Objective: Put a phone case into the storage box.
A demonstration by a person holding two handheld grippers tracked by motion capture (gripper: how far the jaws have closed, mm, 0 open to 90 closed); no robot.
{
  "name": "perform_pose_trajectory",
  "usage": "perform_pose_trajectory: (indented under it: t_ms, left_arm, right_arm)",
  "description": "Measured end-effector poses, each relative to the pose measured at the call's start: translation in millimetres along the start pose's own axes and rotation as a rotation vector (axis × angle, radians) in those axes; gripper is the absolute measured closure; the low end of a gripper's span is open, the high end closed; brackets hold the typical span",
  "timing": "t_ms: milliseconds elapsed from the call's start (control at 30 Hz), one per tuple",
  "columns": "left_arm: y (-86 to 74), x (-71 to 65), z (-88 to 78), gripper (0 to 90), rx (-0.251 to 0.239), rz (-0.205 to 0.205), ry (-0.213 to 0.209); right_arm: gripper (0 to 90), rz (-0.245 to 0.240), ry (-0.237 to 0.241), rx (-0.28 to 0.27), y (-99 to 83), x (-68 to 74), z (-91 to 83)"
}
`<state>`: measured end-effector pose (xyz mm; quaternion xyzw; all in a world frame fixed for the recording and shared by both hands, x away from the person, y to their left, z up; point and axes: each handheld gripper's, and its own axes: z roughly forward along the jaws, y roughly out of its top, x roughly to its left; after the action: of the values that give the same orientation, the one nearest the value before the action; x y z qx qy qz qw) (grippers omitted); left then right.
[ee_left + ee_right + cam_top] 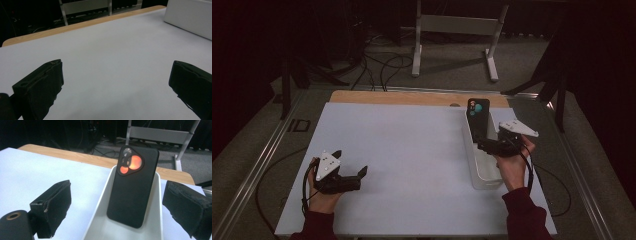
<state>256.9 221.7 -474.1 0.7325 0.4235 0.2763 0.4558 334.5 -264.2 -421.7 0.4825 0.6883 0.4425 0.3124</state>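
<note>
Your right tool (117,207), jaws spread, sits at the near end of a long white plastic bin (103,195) on the white-topped bench (412,150). A black rectangular phone (132,187) leans upright inside it. Centre both jaws on its edges before closing. Your left tool (116,82) rests spread, well apart. No readable writing.

The room is dim, with black curtains (257,45) at the far left and right. Grey carpet (452,65) covers the floor, where dark cables (382,65) trail. A white metal frame (457,30) stands beyond the white surface (412,150), whose far edge shows bare wood.
</note>
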Motion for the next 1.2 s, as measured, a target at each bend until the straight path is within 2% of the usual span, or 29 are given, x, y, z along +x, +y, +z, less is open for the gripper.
perform_pose_trajectory:
  t_ms: [100,200,300,433,633,700,833,967,1067,1100,1200]
  left_arm:
    - [0.0,0.3,-0.2,0.2,0.002,-0.001,-0.008]
    - [-0.1,0.3,-0.8,0.2,0.003,-0.004,-0.01]
    - [-0.1,0.8,-1.5,0.2,0.0,-0.007,-0.011]
    - [-0.1,1.3,-2.9,0.2,0.002,-0.007,-0.016]
    - [-0.2,2.5,-4.0,0.2,-0.001,-0.014,-0.022]
    - [-0.1,2.4,-4.5,0.2,-0.001,-0.014,-0.024]
    - [-0.2,2.4,-5.6,0.2,-0.002,-0.013,-0.028]
    - [-0.2,2.7,-6.8,0.2,-0.008,-0.018,-0.035]
    - [-0.4,2.4,-8.0,0.2,-0.015,-0.015,-0.042]
    - [-0.6,2.5,-8.1,0.2,-0.016,-0.016,-0.042]
    - [-1.3,1.6,-8.1,0.2,-0.02,-0.017,-0.05]
  right_arm:
    - [8.1,-0.013,0.018,-0.014,-3.3,3.8,-10.3]
    - [8.1,-0.059,0.037,-0.037,-5.4,11.7,-22.0]
    - [8.0,-0.07,0.067,-0.052,-7.3,18.0,-31.1]
    - [8.1,-0.099,0.072,-0.046,-10.8,23.4,-37.1]
    - [8.0,-0.094,0.081,-0.051,-19.6,22.7,-44.1]
    - [8.0,-0.112,0.081,-0.055,-22.9,24.0,-46.9]
    - [8.1,-0.101,0.086,-0.059,-30.8,23.8,-51.3]
    - [8.1,-0.096,0.092,-0.095,-39.2,23.8,-56.9]
    - [8.1,-0.055,0.088,-0.103,-53.5,17.3,-56.8]
    - [8.1,-0.041,0.103,-0.106,-59.6,16.0,-57.9]
    - [8.1,-0.054,0.105,-0.118,-66.9,17.3,-61.1]
